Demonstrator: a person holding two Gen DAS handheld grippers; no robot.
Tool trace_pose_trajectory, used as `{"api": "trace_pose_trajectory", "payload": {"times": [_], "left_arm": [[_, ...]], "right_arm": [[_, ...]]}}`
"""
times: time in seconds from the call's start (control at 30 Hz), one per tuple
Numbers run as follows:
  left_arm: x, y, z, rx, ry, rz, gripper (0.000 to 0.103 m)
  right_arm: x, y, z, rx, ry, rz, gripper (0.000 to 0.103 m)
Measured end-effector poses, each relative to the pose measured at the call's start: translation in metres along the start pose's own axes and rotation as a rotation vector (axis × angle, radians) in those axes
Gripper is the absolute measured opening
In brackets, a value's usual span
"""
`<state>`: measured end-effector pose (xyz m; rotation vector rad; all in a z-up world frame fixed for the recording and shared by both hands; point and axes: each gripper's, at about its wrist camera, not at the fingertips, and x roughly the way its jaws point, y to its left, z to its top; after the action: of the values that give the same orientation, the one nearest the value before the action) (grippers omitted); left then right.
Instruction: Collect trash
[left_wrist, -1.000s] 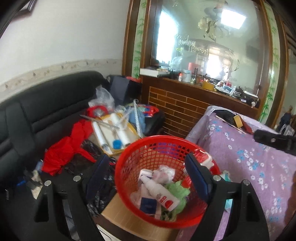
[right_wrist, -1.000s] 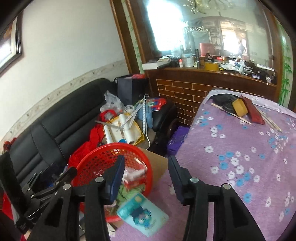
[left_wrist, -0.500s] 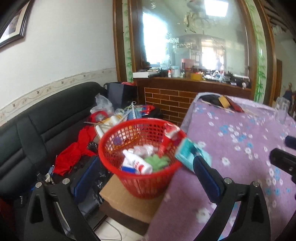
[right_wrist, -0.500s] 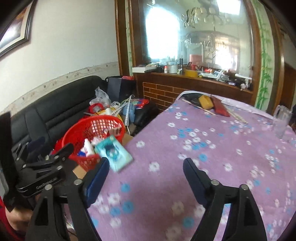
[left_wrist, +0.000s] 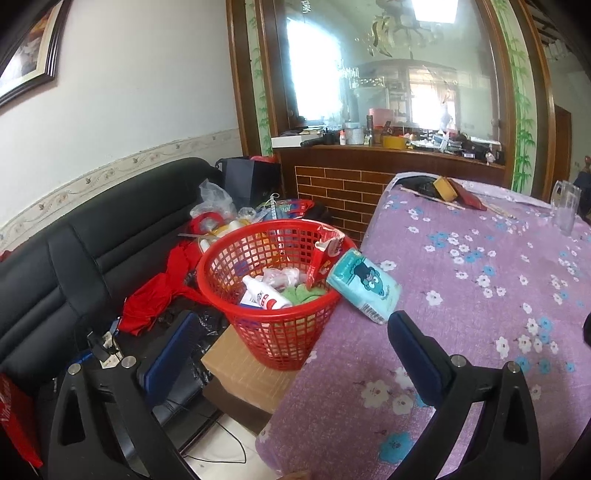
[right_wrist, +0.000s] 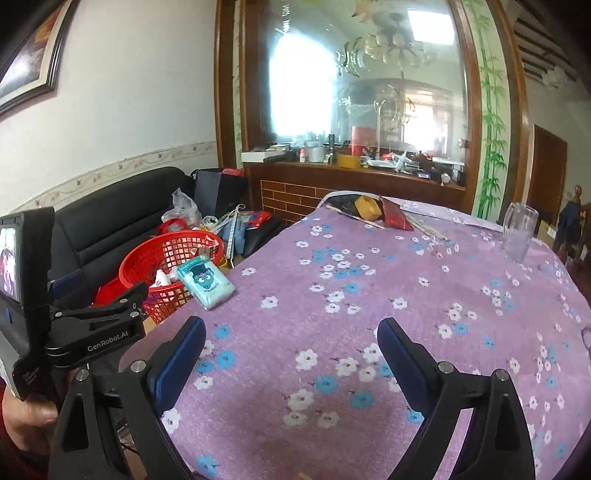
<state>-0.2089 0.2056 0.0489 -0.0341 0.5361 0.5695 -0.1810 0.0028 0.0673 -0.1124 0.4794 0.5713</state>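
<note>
Right wrist view: the pack (right_wrist: 205, 286) (teal, cartoon face) lies on the table (right_wrist: 369, 295) edge, leaning on the basket (right_wrist: 168, 258) rim, not in it. The right gripper (right_wrist: 291, 354) and left gripper (left_wrist: 291, 343) have both just been opening and hold nothing. Next, I judge: nudge or regrasp the pack into the basket. "GenRobot.AI" reads on the left gripper's clamp (right_wrist: 107, 338).

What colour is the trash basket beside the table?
Red, an open plastic mesh basket; it shows best in the left wrist view.
</note>
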Motion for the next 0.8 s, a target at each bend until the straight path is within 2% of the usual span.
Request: {"api": "trace_pose_trajectory", "payload": {"times": [0.2, 0.5, 0.8], "left_arm": [[-0.0016, -0.0035, -0.0026, 0.028, -0.015, 0.026, 0.102], [-0.0066, 0.006, -0.0051, 0.002, -0.039, -0.02, 0.102], [-0.0061, 0.0004, -0.0068, 0.025, -0.046, -0.009, 0.102]], "right_arm": [[0.0005, -0.0038, 0.0005, 0.016, 0.005, 0.0, 0.097], [0.005, 0.004, 0.0023, -0.005, 0.015, 0.0, 0.097], [0.0068, 0.0056, 0.0011, -0.002, 0.022, 0.0, 0.097]]}}
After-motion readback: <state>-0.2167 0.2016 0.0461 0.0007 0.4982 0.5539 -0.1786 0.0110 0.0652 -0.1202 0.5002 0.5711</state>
